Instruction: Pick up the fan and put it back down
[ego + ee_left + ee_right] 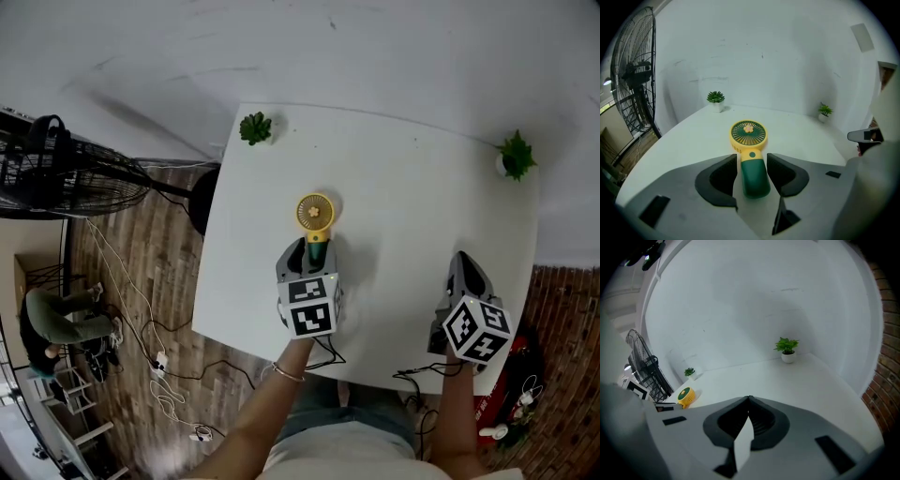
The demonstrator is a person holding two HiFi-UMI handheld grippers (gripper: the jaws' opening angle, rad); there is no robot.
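On the white table, the left gripper is found released, its jaws set either side of the dark green handle of the small yellow handheld fan, which lies flat mid-table. The pick-up is judged in hand; closing on the handle, then lifting, is called for. The gaps beside the handle are shown only in the left gripper view. To the right, the right gripper is clenched on nothing.
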